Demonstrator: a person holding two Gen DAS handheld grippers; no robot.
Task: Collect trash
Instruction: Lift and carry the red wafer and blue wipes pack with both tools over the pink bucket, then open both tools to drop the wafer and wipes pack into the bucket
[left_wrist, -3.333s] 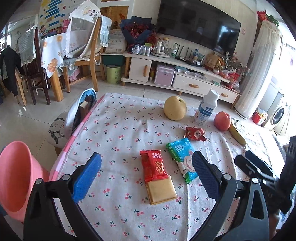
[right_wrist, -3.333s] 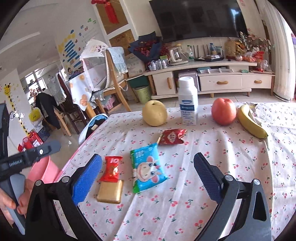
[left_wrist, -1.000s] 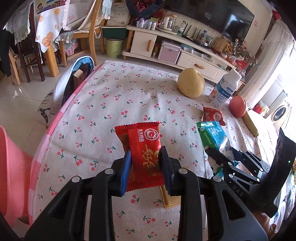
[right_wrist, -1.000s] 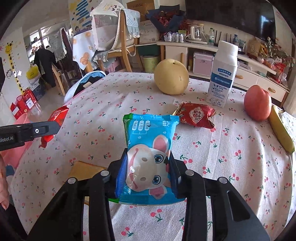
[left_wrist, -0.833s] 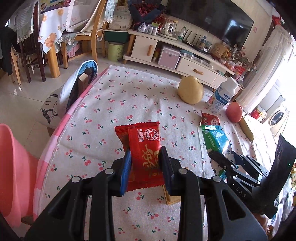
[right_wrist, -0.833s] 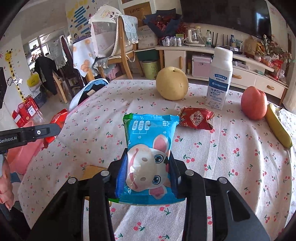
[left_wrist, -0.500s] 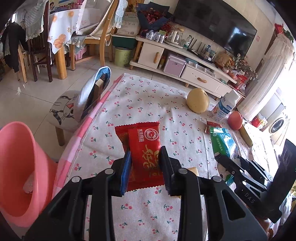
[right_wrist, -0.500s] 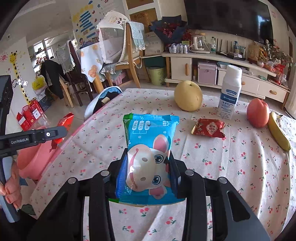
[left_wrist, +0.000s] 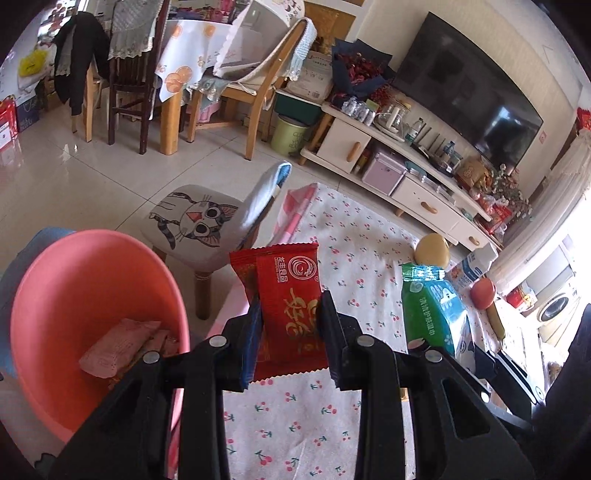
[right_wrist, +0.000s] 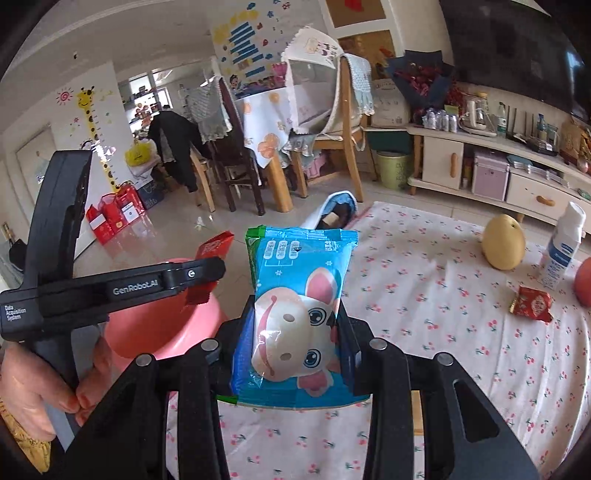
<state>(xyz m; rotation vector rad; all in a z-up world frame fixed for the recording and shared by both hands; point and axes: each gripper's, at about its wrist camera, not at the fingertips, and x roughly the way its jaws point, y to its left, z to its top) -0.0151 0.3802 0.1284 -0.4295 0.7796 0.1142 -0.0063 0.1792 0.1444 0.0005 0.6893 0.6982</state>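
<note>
Left wrist view: left claw (left_wrist: 290, 325) pinches red wrapper (left_wrist: 286, 306), long axis pointing forward along fingers.

Bright daylight floods in from the right, glaring white at that edge; fisheye bending curves the dark-vignetted borders; focus stays sharp.

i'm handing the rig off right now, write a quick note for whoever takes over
Left gripper: shut on the red wrapper, held near the pink bin that sits beside the table.
Right gripper: shut on the blue packet, held over the table's edge, bin to its left.
Bin: some wrappers already lie inside.
Done: both pieces picked up.
Left: drop both into the bin, then fetch the small red wrapper on the tablecloth. The pear, bottle and apple look like things to leave.
</note>
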